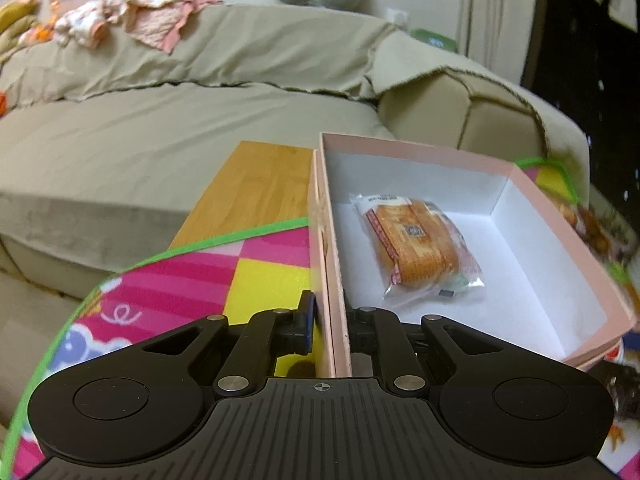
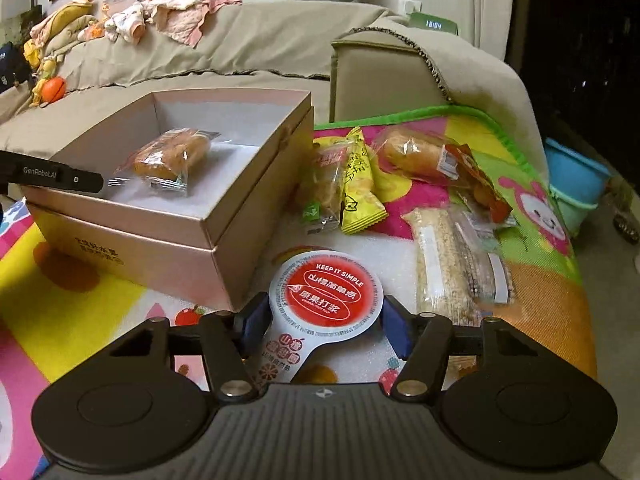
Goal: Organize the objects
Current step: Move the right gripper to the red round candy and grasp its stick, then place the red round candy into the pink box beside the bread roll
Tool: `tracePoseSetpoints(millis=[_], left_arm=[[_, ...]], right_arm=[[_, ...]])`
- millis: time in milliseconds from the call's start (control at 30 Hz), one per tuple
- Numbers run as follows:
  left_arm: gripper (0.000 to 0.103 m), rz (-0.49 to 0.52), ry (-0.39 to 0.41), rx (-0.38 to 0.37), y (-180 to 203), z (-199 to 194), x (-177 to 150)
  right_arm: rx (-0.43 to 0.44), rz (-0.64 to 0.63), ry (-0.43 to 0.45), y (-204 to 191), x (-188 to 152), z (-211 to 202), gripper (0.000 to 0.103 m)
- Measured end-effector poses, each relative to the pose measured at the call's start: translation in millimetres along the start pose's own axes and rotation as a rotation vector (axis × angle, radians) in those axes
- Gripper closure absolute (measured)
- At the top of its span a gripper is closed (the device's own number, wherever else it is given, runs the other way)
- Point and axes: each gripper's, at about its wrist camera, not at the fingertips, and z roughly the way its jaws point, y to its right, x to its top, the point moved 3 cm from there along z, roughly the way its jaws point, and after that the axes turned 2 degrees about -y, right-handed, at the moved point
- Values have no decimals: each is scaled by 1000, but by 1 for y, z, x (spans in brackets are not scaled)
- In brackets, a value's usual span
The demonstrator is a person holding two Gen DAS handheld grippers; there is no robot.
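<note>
Right claw point(image 2: 324, 326) clamped on round foil-lidded cup point(image 2: 325, 300); left claw point(image 1: 329, 320) pinching pink cardboard box point(image 1: 334, 280) wall.

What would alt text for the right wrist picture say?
The right gripper holds a red-lidded snack cup above a colourful play mat. To its left is an open pink box containing one wrapped bread; more snack packets lie behind.

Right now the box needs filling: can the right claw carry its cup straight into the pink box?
Probably yes. The right claw grips the cup; the pink box stands open with only one bread packet inside.
</note>
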Motion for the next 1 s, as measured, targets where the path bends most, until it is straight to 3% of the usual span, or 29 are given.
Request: tracePoseSetpoints(millis=[133, 300, 467, 567, 700, 867, 1000], left_arm=[[91, 10, 8, 17, 3, -1, 1], [92, 46, -18, 42, 9, 0, 6], [92, -17, -23, 25, 3, 1, 7], [91, -32, -12, 20, 1, 0, 3], [91, -40, -30, 19, 0, 0, 2], [90, -49, -37, 7, -1, 1, 3], [91, -22, -46, 9, 0, 2, 5]], right_arm=[[39, 3, -3, 5, -3, -5, 43], [6, 57, 35, 14, -2, -39, 43], [31, 81, 9, 2, 9, -88, 43], [61, 33, 27, -18, 37, -120, 43], [116, -15, 100, -38, 104, -145, 43], [98, -95, 196, -50, 165, -121, 43], [139, -106, 118, -51, 160, -67, 43]])
